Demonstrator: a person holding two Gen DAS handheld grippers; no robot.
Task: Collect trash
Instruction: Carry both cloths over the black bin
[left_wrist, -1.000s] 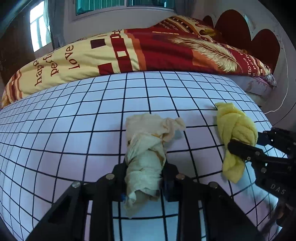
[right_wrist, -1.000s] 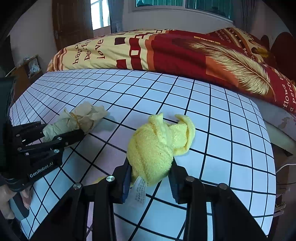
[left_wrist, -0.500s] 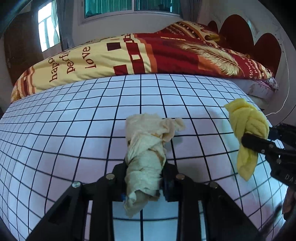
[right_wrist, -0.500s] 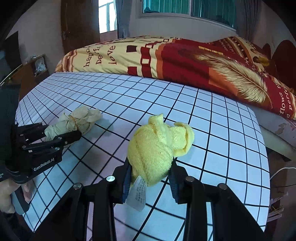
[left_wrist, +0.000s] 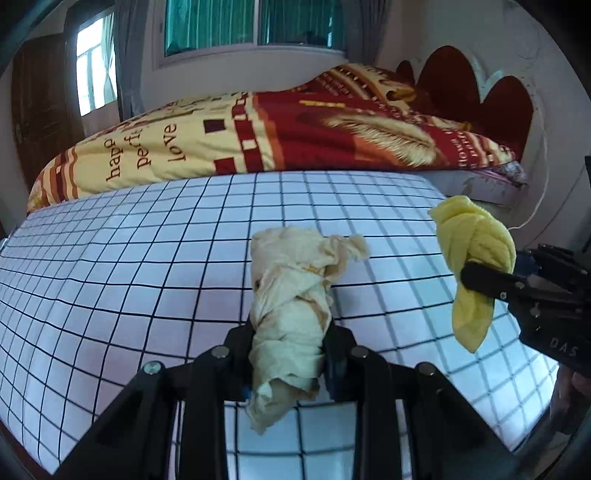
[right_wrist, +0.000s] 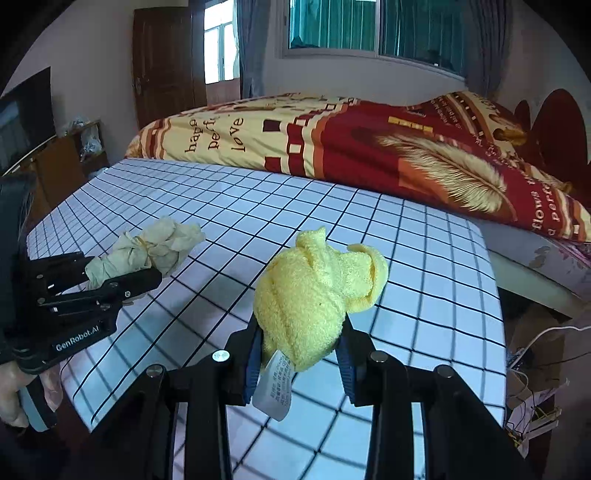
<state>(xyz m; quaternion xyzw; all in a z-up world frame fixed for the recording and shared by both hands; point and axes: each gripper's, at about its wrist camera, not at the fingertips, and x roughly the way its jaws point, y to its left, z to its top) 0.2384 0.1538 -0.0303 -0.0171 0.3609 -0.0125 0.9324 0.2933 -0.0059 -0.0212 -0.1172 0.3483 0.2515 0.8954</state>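
So my left gripper (left_wrist: 290, 354) has its fingers pinching the beige rag (left_wrist: 291, 306) mid-bundle, and my right gripper (right_wrist: 301, 350) is clamped on the yellow towel (right_wrist: 317, 295), both held up off the checkered bed sheet (right_wrist: 424, 288), near the red blanket (right_wrist: 369, 147).

each camera sits just behind its own jaws, looking forward and slightly down over the checked bed (left_wrist: 147, 258) toward the folded quilt (left_wrist: 258, 140) and windows. the left view catches the right gripper (left_wrist: 491, 280) at its right edge; the right view catches the left gripper (right_wrist: 122, 277) at its left.
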